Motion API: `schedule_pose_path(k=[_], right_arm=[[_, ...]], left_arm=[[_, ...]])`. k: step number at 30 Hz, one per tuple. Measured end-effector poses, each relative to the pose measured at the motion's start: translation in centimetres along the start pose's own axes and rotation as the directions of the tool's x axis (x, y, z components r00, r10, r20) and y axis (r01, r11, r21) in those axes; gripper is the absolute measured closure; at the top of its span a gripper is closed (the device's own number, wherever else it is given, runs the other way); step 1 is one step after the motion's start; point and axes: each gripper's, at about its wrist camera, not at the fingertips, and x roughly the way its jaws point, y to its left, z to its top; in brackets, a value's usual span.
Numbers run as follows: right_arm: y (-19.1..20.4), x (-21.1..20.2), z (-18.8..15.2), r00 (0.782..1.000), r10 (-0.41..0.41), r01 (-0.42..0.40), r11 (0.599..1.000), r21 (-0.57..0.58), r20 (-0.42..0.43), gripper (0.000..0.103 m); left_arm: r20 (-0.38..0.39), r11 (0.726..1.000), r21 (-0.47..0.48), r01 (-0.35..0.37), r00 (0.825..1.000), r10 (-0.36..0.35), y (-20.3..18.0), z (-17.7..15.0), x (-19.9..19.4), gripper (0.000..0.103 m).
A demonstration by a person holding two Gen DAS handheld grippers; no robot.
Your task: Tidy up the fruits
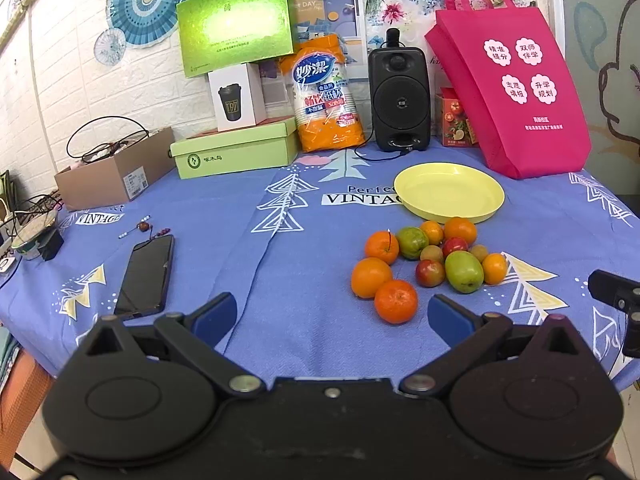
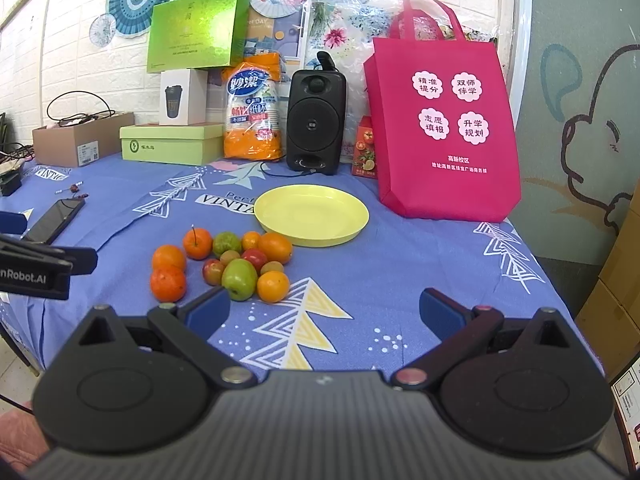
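Left tool [image 1: 332,312]: you hold it low over the near edge of the surface, its blue pads spread wide apart with nothing between them.
Right tool [image 2: 324,310]: you hold it the same way, pads wide apart and bare, just beside the fruit pile.
Fruits [image 1: 430,258]: a tight cluster of oranges, small red fruits and green ones lies on the cloth, touching one another, just in front of the plate. One orange [image 1: 396,301] sits nearest your left tool; a large green fruit [image 2: 239,279] sits nearest the left pad of your right tool.
Plate [image 1: 449,192]: yellow, round, sitting flat on the cloth just behind the fruits.
Surface [image 1: 304,264]: covered by a blue cloth printed with white and yellow tree shapes and the word "VINTAGE".
Left of the surface: a dark phone [image 1: 146,276] lies flat, well apart from the fruits; a brown carton [image 1: 116,176] with cables stands farther back.
Back row: a pale green shoebox [image 1: 234,152], a white cup box [image 1: 237,98], a shiny green box [image 1: 236,24], an orange pack of paper cups [image 1: 326,96], a black speaker [image 1: 399,98] and a pink tote bag [image 1: 516,96].
Room: a white brick-pattern wall [image 1: 60,60] hung with blue paper fans [image 1: 140,0].
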Motion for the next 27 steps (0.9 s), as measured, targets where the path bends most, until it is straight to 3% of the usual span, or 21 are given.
schedule_pose_path(k=[27], right_arm=[[-0.1, 0.4, 0.2, 1.000, -0.010, 0.010, 1.000, 0.012, -0.023, 0.000]], left_arm=[[-0.005, 0.999, -0.029, 0.026, 1.000, -0.026, 1.2, 0.0, -0.2, 0.000]])
